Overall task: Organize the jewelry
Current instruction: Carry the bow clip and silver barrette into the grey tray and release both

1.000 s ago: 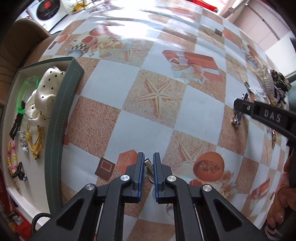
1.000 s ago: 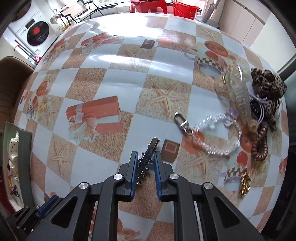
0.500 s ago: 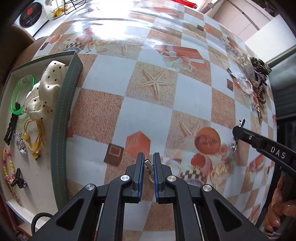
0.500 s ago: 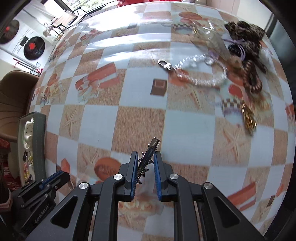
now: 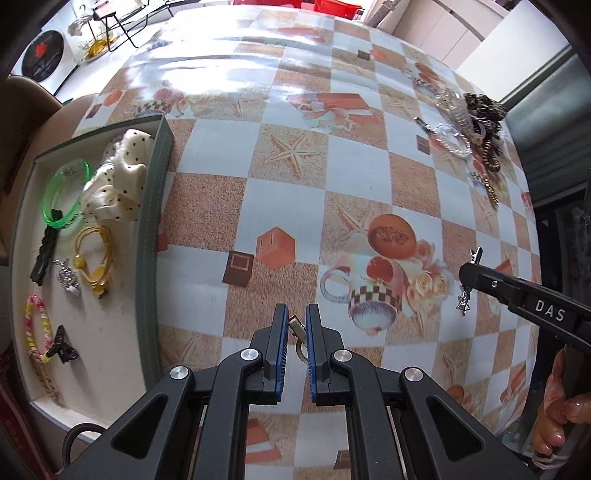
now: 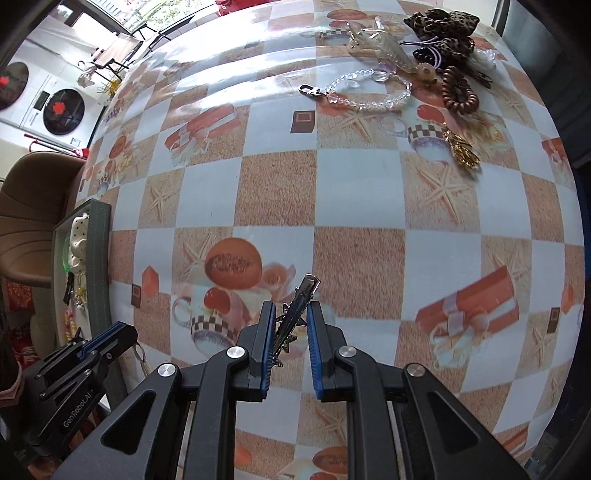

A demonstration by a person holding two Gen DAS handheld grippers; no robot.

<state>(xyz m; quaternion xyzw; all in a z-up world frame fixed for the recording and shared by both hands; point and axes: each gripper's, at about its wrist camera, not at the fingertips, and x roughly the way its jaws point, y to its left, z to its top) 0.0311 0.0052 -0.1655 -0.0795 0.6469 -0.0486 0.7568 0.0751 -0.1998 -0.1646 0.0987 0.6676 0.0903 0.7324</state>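
Observation:
My left gripper is shut on a small silver clasp with a ring, held above the patterned tablecloth just right of the green tray. My right gripper is shut on a silver hair clip with star ornaments; it shows in the left wrist view as the right gripper at the right edge, a hand behind it. The tray holds a green bangle, a dotted cream scrunchie, yellow hair ties, a black clip and a braided bracelet.
A heap of loose jewelry lies at the table's far right: a clear bead chain, a leopard scrunchie, a brown coil tie, a gold piece. A brown chair stands left of the tray. Washing machines stand beyond.
Both grippers moved left across the table, away from the jewelry heap and nearer the tray, each keeping its piece. More of the tray's inside shows in the left wrist view.

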